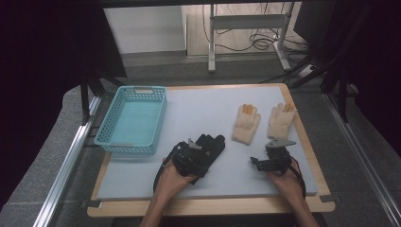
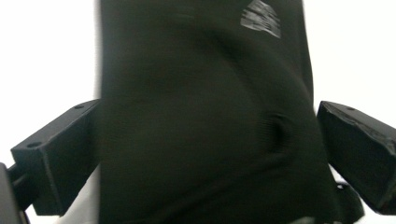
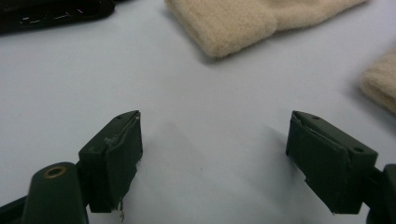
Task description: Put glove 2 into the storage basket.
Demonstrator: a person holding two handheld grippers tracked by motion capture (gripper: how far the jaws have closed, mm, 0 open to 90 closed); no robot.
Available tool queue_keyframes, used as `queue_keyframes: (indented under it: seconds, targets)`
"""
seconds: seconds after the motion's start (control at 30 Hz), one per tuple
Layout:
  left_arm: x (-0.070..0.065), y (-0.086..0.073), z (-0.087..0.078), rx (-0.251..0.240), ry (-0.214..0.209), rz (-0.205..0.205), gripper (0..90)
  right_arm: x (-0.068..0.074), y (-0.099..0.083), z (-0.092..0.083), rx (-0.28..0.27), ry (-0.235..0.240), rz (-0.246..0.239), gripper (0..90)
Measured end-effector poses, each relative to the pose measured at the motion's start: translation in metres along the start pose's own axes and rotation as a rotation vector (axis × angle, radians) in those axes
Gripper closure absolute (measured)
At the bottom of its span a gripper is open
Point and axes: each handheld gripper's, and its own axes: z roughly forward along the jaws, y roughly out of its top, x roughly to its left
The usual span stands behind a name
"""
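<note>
Hands come in from the near edge of the table [image 1: 208,206], each carrying a gripper over the pale grey mat [image 1: 198,113]. At near centre the left gripper [image 1: 201,150] sits over the near end of a black glove [image 1: 213,144], which lies flat on the mat with its fingers pointing far and a little right. In the left gripper view its jaws stand wide apart, one on each side of the black glove [image 2: 201,121], so the cloth lies between them; whether either jaw touches the fabric I cannot tell, and nothing looks pinched. The glove is a fine, dark knit with a small grey printed mark near its far end and a little pucker in the weave on the right.

At near right the right gripper [image 1: 257,163] hangs low over bare mat, jaws spread wide and holding nothing; the right gripper view shows bare mat between them and the cuff of a cream glove [image 3: 243,21] beyond.

Farther off, right of centre, two cream gloves lie side by side, apart from each other: the left one [image 1: 246,124] and the right one [image 1: 281,121], both fuzzy, with orange fingertips pointing far. On the far left of the mat stands a turquoise plastic basket [image 1: 108,124] with perforated walls, well apart from the black glove.
</note>
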Motion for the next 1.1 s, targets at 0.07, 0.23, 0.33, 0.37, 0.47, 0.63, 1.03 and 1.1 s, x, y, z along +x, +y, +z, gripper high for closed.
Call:
queue_keyframes:
  seconds: [0.07,0.23,0.33,0.37,0.47,0.63,1.03,1.1]
  targets:
    - [-0.002,0.002,0.000,0.009,-0.001,0.005,0.0,0.000,0.000,0.000,0.000,0.000,0.000,18.3]
    - [0.007,0.002,-0.005,-0.004,0.004,-0.028,13.4,0.000,0.000,0.000,0.000,-0.001,0.000,18.4]
    - [0.014,0.002,-0.010,-0.012,0.013,-0.045,32.6,0.000,0.000,0.000,0.000,-0.001,0.000,18.3]
    - [0.015,0.002,-0.011,-0.011,0.019,-0.046,37.9,0.000,0.000,0.000,0.000,-0.001,-0.001,18.4]
    - [0.015,0.003,-0.014,-0.013,0.036,-0.026,52.0,0.000,0.000,0.000,0.000,-0.001,-0.001,18.3]
    - [0.023,0.004,-0.019,-0.037,0.024,-0.040,62.3,0.000,0.000,0.000,0.000,-0.001,-0.001,18.3]
    - [0.054,0.021,-0.059,-0.105,0.027,-0.090,62.1,0.000,0.000,0.000,0.000,-0.001,-0.002,18.3]
    - [0.059,0.025,-0.066,-0.114,0.050,-0.092,61.7,0.000,0.000,0.000,0.000,-0.002,-0.002,18.3]
